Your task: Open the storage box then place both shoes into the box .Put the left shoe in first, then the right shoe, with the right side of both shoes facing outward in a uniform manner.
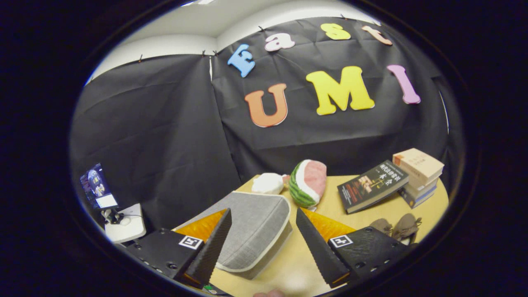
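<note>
A grey fabric storage box (253,237) with white trim lies on the wooden table (297,264), its lid down. It sits between and just ahead of my fingers. My gripper (262,212) is open, the fingers standing on either side of the box's top without pressing on it. Two small brown shoes (397,227) lie side by side on the table, beyond the right finger and off to its right. How they are turned is hard to tell from here.
Beyond the box stand a watermelon-slice plush (307,182) and a white soft object (268,183). A dark book (371,186) leans on a stack of books (417,175) at the far right. A small screen on a white stand (108,206) sits left, off the table.
</note>
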`<state>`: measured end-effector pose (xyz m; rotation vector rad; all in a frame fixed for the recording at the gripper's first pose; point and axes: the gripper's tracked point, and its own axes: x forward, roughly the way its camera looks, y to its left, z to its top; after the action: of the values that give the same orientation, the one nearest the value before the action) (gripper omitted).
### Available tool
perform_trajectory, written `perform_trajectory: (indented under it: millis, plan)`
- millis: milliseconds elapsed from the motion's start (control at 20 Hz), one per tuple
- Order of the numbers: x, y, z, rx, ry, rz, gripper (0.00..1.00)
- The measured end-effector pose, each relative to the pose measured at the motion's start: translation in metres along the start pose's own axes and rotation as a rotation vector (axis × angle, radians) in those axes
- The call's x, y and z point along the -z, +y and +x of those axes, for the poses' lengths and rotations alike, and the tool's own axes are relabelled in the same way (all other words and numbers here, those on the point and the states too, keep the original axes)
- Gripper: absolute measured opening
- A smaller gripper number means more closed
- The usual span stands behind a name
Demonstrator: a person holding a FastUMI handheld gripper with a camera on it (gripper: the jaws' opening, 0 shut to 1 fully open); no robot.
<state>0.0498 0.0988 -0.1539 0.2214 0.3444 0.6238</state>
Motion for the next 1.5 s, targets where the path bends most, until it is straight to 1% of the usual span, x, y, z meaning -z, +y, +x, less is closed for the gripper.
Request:
perform_trajectory:
  millis: [200, 350, 650, 900, 1200, 1300, 1400, 1500]
  plan:
    - [0.031, -0.005, 0.017, -0.051, 0.062, 0.101, 0.96]
    - [0.051, -0.007, 0.026, -0.07, 0.1, 0.153, 0.96]
    - [0.08, 0.0, 0.041, -0.135, 0.164, 0.308, 0.96]
    - [0.088, 0.012, 0.046, -0.18, 0.191, 0.479, 0.96]
    - [0.091, 0.024, 0.045, -0.221, 0.228, 0.572, 0.96]
    - [0.084, 0.028, 0.053, -0.232, 0.234, 0.615, 0.95]
    - [0.073, 0.024, 0.052, -0.214, 0.226, 0.634, 0.92]
    - [0.061, 0.015, 0.044, -0.195, 0.201, 0.626, 0.81]
